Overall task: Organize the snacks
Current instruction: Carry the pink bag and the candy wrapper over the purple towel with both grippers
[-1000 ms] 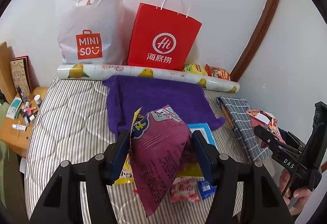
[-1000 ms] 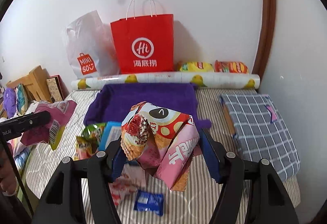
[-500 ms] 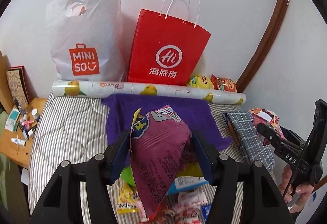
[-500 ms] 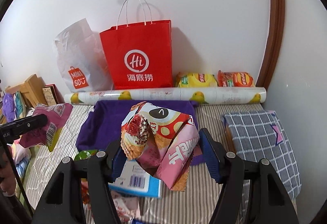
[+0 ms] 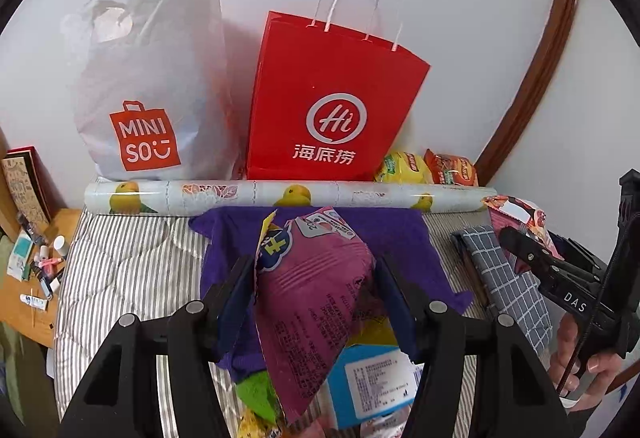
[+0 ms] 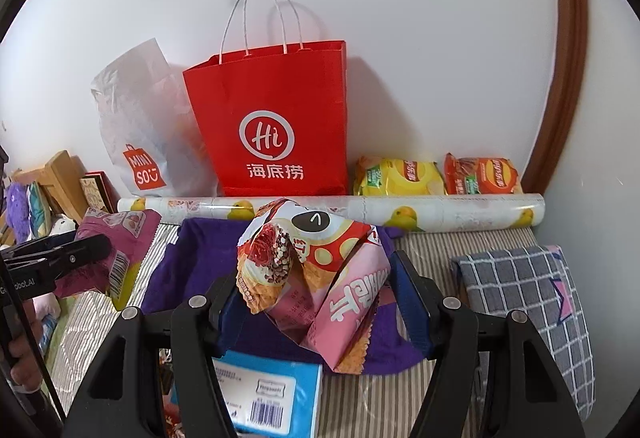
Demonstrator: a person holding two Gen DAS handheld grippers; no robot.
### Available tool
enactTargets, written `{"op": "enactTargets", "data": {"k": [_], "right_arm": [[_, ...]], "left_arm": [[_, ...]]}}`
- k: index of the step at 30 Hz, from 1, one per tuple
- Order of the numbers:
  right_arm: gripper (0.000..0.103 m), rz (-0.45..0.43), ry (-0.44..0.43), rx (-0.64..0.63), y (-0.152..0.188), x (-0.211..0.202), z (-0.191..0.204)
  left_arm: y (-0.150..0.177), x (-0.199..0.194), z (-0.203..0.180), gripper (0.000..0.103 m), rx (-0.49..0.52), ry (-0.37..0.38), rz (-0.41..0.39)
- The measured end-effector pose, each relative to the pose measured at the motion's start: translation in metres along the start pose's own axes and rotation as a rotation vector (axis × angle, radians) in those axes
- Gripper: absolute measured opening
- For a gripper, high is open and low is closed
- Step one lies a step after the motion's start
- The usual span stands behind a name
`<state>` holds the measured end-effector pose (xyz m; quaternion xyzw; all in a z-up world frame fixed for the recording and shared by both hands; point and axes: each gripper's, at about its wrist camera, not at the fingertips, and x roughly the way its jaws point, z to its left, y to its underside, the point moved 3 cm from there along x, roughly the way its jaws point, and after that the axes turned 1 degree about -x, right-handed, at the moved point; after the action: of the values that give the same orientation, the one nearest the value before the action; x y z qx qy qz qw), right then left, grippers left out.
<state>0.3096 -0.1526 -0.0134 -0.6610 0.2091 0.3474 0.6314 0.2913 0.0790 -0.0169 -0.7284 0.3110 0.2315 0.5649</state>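
Observation:
My left gripper (image 5: 314, 274) is shut on a magenta snack bag (image 5: 316, 302) and holds it above the purple cloth (image 5: 408, 238). My right gripper (image 6: 312, 274) is shut on a pink and red snack bag (image 6: 320, 270), also above the cloth (image 6: 192, 258). The left gripper with its magenta bag (image 6: 116, 242) shows at the left of the right wrist view. The right gripper's bag (image 5: 516, 210) shows at the right of the left wrist view. A red paper bag (image 5: 332, 102) and a white MINISO bag (image 5: 152, 86) stand against the wall.
A patterned roll (image 5: 288, 194) lies before the bags. Yellow (image 6: 396, 176) and orange chip bags (image 6: 484, 174) lie behind it. A checked cushion (image 6: 524, 294) lies at the right. A blue box (image 6: 268, 394) and loose snacks (image 5: 256, 398) lie on the striped mattress (image 5: 120, 270). A cluttered wooden stand (image 5: 28, 278) is at the left.
Both grippers have moved forward toward the wall with their bags held. The red bag and the MINISO bag look larger and nearer. The loose snacks have slid to the bottom of the views.

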Motion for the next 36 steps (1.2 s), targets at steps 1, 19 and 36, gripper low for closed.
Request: {"op": "enactTargets", "data": {"k": [1, 19, 36], "right_arm": [[0.065, 0.001, 0.000, -0.001, -0.002, 0.003, -0.001], [0.065, 0.065, -0.013, -0.027, -0.028, 0.090, -0.018], [0.065, 0.245, -0.026, -0.102, 0.006, 0.174, -0.020]], "left_arm": [[-0.002, 0.003, 0.001, 0.060, -0.001, 0.000, 0.002], [-0.029, 0.078, 0.022, 0.060, -0.015, -0.029, 0.062], [-0.019, 0.144, 0.054, 0.060, -0.062, -0.018, 0.159]]}}
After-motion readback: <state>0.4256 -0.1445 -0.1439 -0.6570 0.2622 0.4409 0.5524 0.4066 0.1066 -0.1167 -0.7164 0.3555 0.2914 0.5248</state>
